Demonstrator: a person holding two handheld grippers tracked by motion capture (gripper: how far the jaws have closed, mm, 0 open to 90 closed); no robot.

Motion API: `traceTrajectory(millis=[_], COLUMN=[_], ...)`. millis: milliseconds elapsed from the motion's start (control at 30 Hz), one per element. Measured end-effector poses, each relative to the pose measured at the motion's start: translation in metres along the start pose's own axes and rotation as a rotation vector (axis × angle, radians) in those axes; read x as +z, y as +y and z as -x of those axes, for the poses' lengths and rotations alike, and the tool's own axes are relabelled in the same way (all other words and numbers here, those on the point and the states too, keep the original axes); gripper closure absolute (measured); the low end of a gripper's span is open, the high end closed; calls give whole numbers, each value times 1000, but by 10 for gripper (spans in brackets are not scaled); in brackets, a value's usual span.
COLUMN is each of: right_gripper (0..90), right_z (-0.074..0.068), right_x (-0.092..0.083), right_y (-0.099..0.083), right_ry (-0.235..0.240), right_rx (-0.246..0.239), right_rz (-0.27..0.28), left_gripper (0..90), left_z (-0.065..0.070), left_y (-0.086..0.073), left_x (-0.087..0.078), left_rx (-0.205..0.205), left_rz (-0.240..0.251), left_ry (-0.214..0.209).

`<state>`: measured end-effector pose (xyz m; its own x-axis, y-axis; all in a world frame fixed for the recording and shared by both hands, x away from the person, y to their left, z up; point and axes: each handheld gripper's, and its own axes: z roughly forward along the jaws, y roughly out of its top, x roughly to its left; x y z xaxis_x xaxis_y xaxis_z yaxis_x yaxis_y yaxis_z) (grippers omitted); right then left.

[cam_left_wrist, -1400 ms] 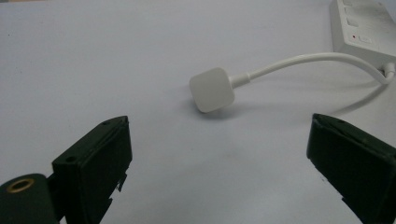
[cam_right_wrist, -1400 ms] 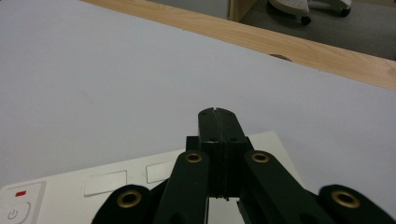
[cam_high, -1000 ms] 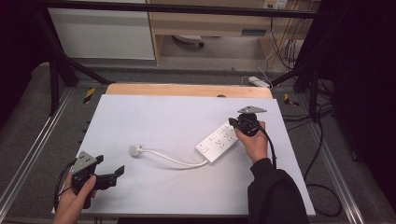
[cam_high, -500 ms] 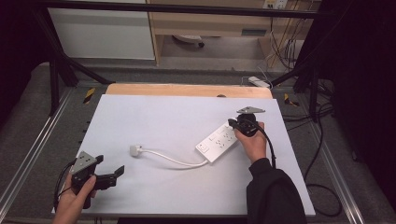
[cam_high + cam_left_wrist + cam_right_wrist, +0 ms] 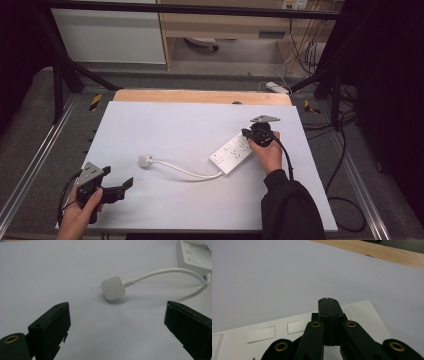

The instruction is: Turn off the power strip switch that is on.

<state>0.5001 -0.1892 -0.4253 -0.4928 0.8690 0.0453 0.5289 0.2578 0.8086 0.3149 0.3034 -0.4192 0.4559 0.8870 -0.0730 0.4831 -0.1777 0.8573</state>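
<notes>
A white rectangular plastic power strip [image 5: 234,151] is lying flat and slantwise on the white sheet-covered table [image 5: 165,125], and everything else is best placed from it. The right gripper [image 5: 248,135] is hovering over the far end of the strip, in the person's right hand [image 5: 266,150]; in the right gripper view its black jaws are pressing flat against each other with nothing between them, their tips [image 5: 328,301] sitting above the strip's top face [image 5: 262,333] beside its socket covers, though whether they are touching it cannot be told. A thin white cable [image 5: 185,170] is running from the near end of the strip away to its left, ending in a white square plug [image 5: 145,160] lying on the sheet well apart from the strip. The left gripper [image 5: 125,184] is resting near the table's front edge, far to the left of the strip and nearer than the plug, in the person's left hand [image 5: 80,215]. In the left gripper view its jaws are standing wide apart and holding nothing, facing the plug [image 5: 113,288], with the strip's end [image 5: 193,255] lying beyond.
</notes>
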Motion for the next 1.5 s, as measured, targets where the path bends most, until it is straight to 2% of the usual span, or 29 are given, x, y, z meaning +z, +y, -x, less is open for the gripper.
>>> traceTrajectory(millis=[1500], right_gripper=[900], right_z=[-11], right_x=[10], right_y=[-5], right_ry=[38], right_rx=[-2], right_rz=[-26], left_gripper=[68], left_z=[0], left_y=[0], left_x=[0], left_rx=[1], left_rz=[3], left_ry=[-2])
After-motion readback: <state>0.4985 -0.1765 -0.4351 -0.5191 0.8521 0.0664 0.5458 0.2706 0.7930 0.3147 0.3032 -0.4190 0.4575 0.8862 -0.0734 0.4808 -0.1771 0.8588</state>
